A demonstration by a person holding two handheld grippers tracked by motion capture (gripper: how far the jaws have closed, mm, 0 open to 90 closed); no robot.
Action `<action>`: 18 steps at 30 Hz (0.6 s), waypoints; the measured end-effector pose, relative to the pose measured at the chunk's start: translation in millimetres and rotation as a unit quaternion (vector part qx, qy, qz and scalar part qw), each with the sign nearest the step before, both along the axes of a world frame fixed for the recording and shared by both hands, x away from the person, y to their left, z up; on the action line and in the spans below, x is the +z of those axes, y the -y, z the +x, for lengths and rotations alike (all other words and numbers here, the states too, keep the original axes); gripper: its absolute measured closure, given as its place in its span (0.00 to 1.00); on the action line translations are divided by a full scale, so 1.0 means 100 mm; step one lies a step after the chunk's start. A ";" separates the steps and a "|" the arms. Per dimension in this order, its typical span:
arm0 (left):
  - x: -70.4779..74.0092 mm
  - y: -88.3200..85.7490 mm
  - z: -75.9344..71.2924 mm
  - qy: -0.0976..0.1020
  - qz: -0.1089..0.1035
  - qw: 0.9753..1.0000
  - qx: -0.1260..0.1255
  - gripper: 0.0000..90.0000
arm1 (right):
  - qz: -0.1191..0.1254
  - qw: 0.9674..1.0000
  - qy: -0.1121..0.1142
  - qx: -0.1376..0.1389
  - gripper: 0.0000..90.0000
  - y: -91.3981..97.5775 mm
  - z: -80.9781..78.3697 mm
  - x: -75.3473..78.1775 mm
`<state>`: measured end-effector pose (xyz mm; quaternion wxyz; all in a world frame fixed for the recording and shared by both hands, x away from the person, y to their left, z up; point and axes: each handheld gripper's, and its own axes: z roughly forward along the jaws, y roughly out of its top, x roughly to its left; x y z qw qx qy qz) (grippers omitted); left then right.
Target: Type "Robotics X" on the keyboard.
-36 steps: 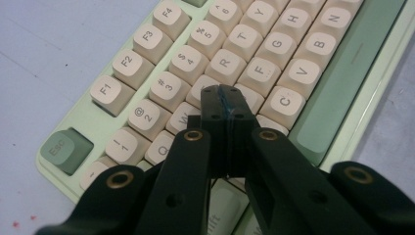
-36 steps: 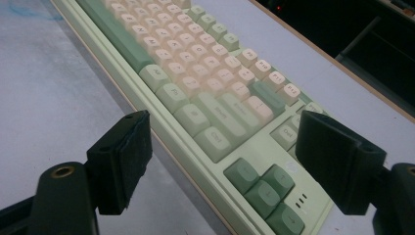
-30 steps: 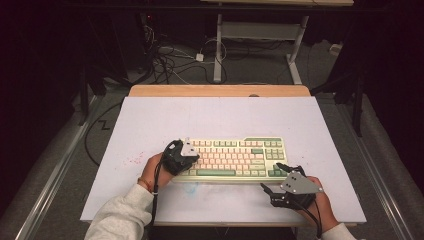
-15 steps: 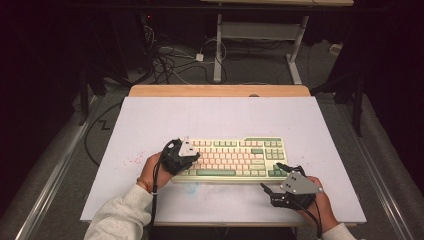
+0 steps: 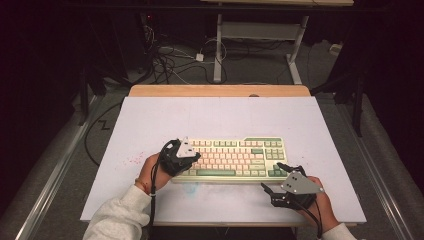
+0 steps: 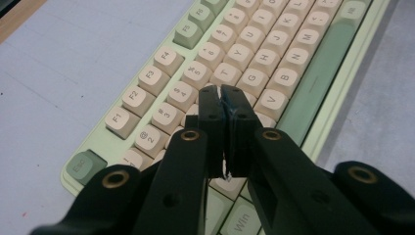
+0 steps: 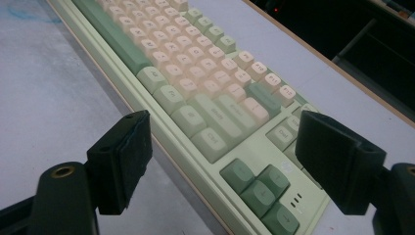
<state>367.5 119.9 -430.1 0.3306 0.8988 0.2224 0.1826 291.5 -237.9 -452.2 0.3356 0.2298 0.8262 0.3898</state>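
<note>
The left tool (image 6: 222,95), jaws together, presses its tip on the keyboard (image 5: 235,157) near the left-side keys. The right tool (image 7: 222,161), jaws apart, waits beside the keyboard's arrow corner. Key pressing seems in progress.

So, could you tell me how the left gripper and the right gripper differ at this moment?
The left gripper has its jaws shut together, while the right gripper holds its jaws wide apart. The left gripper sits over the left-hand keys of the keyboard, its tips down at the keycaps; the right gripper stays off the keys, by the keyboard's near right corner, above the table. Both are black, hand-held, and hold nothing.
</note>
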 end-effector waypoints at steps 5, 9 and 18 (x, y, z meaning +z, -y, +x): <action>0.01 -0.01 -0.03 -0.001 -0.002 1.000 -0.005 0.95 | 0.000 1.000 -0.002 -0.001 0.25 0.00 0.00 0.00; 0.02 0.00 -0.05 -0.003 -0.003 1.000 -0.009 0.95 | 0.000 1.000 0.000 -0.001 0.25 0.00 0.00 0.00; 0.03 0.05 -0.12 -0.003 -0.003 1.000 -0.024 0.95 | 0.000 1.000 -0.001 -0.002 0.25 0.01 0.00 0.00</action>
